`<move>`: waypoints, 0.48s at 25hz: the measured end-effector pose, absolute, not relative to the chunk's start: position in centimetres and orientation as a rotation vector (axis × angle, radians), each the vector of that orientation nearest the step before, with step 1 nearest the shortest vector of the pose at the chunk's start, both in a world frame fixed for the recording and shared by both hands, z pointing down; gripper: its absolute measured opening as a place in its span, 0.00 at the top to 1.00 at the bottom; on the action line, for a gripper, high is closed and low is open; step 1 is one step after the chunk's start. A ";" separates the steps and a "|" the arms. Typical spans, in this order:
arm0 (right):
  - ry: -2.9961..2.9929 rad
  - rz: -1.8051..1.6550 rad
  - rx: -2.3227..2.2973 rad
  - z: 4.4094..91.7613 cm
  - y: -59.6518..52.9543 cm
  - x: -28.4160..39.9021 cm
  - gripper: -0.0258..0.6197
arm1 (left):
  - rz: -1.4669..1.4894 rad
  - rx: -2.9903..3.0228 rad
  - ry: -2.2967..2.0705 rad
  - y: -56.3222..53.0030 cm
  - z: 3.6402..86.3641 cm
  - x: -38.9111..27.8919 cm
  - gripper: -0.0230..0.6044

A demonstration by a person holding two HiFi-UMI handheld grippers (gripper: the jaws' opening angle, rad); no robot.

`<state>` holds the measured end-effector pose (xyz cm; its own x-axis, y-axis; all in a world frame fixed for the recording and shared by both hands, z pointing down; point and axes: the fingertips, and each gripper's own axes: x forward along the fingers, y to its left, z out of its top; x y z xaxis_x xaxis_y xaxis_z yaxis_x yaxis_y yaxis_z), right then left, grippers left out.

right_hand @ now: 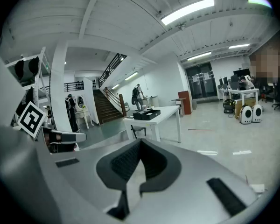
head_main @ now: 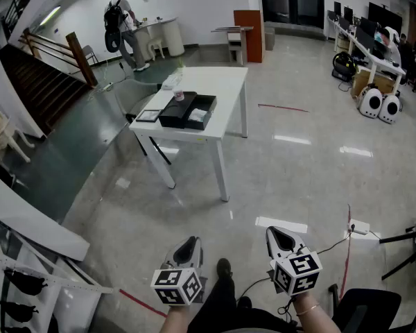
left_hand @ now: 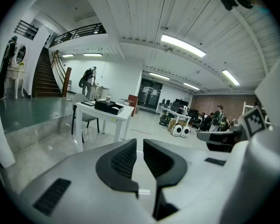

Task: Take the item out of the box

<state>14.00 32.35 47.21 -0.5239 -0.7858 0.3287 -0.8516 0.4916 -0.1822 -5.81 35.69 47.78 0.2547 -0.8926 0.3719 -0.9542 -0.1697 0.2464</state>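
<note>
- Both claws hang low, closest to the camera. The left gripper (head_main: 187, 248) is clenched on nothing, and the right gripper (head_main: 283, 238) is likewise pressed shut and empty.
- They are probably carried closed and idle because nothing is within reach.
- Far ahead, the black box (head_main: 187, 112) rests on the white table (head_main: 222, 82), well apart from both grippers, with bare floor (head_main: 298, 172) between.
- It looks open, in two halves side by side. The item inside is too small to make out.
- By my judgement the task has not begun, and walking up to the table comes first.
</note>
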 end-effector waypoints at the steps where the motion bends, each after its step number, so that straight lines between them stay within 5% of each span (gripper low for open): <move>1: -2.540 0.479 1.418 47.2 31.6 13.6 0.96 | 0.198 2.113 -1.678 34.9 47.8 -6.2 0.89; 12: -2.537 0.513 1.476 47.3 22.8 8.9 0.96 | 0.166 2.149 -1.651 25.1 47.8 -10.9 0.89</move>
<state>8.94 22.79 47.28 -0.4994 -0.8102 0.3070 -0.8658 0.4535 -0.2116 -10.91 25.13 47.84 0.2863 -0.8942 0.3441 -0.9449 -0.2040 0.2560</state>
